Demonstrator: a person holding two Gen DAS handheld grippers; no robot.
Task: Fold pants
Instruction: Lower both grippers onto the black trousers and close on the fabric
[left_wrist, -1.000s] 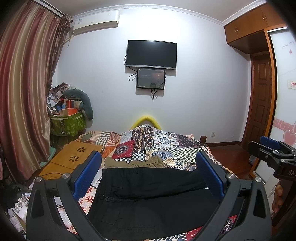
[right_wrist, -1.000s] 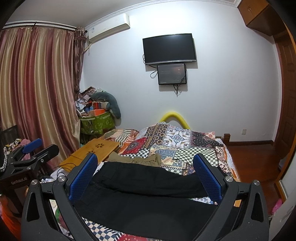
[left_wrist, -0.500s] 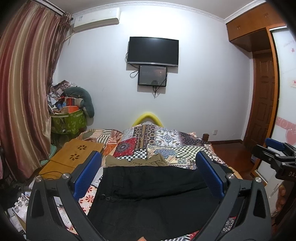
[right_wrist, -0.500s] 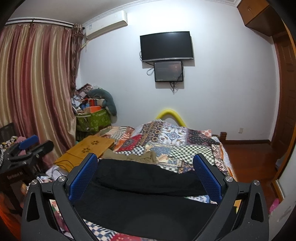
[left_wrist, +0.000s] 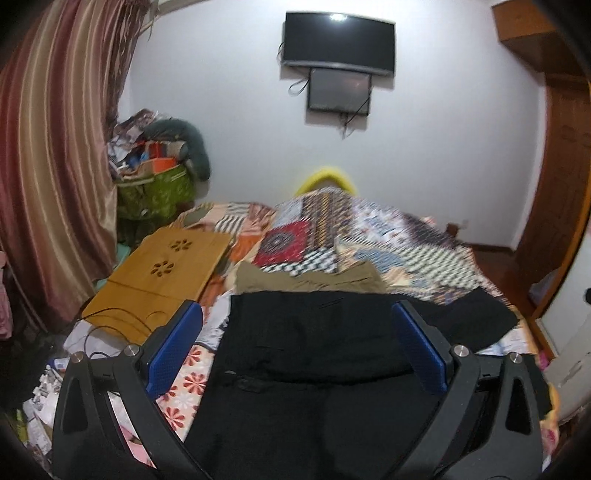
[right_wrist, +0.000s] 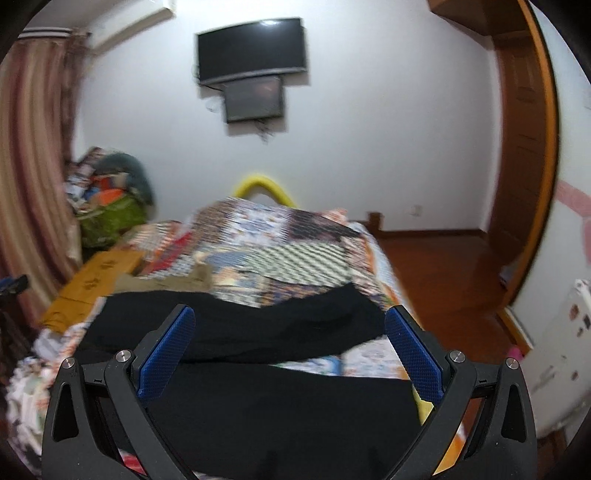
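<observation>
Black pants (left_wrist: 314, 354) lie spread across the near end of the patchwork bed, waist to the left, both legs running right. In the right wrist view the pants (right_wrist: 258, 387) show two legs, the far one angled up to the right. My left gripper (left_wrist: 295, 347) is open and empty above the waist part. My right gripper (right_wrist: 290, 350) is open and empty above the legs. Both sets of blue pads stand wide apart.
A folded khaki garment (left_wrist: 306, 280) lies just beyond the pants. A wooden lap desk (left_wrist: 159, 273) with a black cable sits at the bed's left. A green bag (left_wrist: 155, 192) of clutter and curtains (left_wrist: 48, 166) stand left. Wooden floor (right_wrist: 443, 266) and a door lie right.
Both grippers have moved forward and tilted down toward the pants, which now fill more of each view. The right gripper has also swung to the right. Both stay open.
</observation>
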